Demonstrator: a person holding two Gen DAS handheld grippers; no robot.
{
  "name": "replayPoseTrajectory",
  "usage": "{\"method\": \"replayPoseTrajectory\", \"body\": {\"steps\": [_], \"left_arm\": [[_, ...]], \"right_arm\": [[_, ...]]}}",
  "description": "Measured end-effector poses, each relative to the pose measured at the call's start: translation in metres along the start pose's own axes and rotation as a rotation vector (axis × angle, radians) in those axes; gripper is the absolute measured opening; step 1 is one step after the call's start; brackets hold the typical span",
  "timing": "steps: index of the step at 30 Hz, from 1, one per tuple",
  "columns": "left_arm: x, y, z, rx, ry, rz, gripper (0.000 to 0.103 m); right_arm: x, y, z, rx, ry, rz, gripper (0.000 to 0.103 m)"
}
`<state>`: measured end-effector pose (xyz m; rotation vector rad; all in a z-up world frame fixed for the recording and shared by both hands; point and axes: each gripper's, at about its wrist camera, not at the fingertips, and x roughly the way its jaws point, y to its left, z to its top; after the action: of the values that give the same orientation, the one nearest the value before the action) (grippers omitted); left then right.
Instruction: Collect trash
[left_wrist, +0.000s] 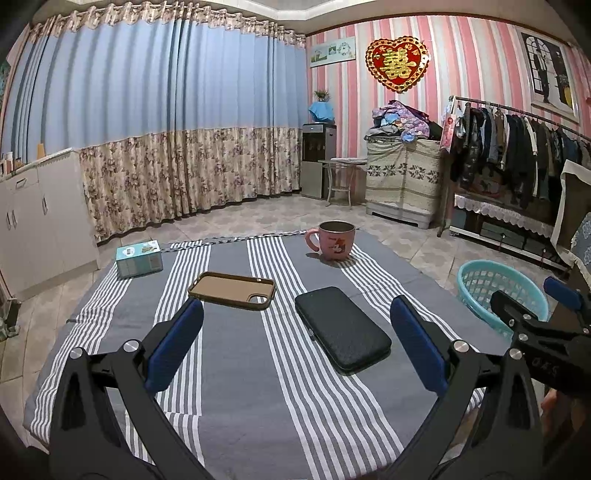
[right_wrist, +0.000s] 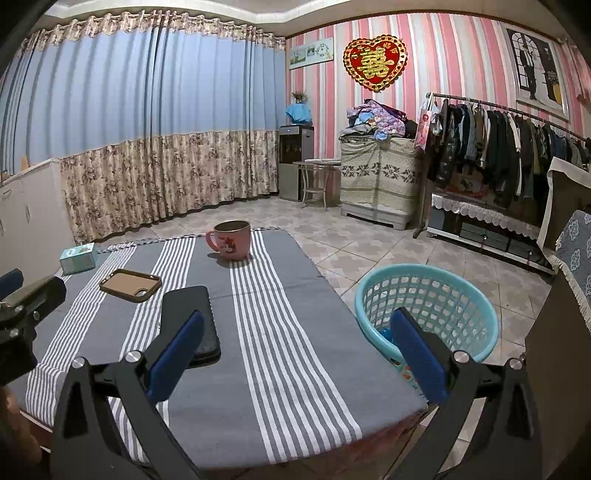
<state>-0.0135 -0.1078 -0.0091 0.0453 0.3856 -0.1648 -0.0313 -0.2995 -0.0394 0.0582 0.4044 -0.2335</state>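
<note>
Woven striped cloth (left_wrist: 236, 369) over table – matt, slightly rough. Glossy pink mug (left_wrist: 334, 242). Black case (left_wrist: 341, 328) with fine pebbled, matt grain. Brown phone cover (left_wrist: 232, 290), smooth soft sheen. Cardboard box (left_wrist: 139, 258), printed, satin. Perforated plastic basket (right_wrist: 428, 306) – smooth. Gripper pads (left_wrist: 173, 350) blue, matt, rubbery; black plastic arms, shiny metal screws.

— How many things sit on the striped cloth (left_wrist: 236, 387)?
— Four: one pink mug (left_wrist: 334, 240), one brown phone case (left_wrist: 232, 290), one black wallet (left_wrist: 342, 329), one small box (left_wrist: 139, 257).
— Baskets?
— One basket (right_wrist: 428, 310), at three o'clock.
</note>
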Motion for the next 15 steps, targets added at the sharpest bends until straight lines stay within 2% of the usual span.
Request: {"method": "replayPoseTrajectory", "body": {"steps": [15], "left_arm": [[-0.0064,0.0008,0.0022,-0.010,-0.006,-0.007,0.098]], "right_arm": [[-0.0050,0.0049,0.0047,-0.005,-0.013,0.001,0.099]]}}
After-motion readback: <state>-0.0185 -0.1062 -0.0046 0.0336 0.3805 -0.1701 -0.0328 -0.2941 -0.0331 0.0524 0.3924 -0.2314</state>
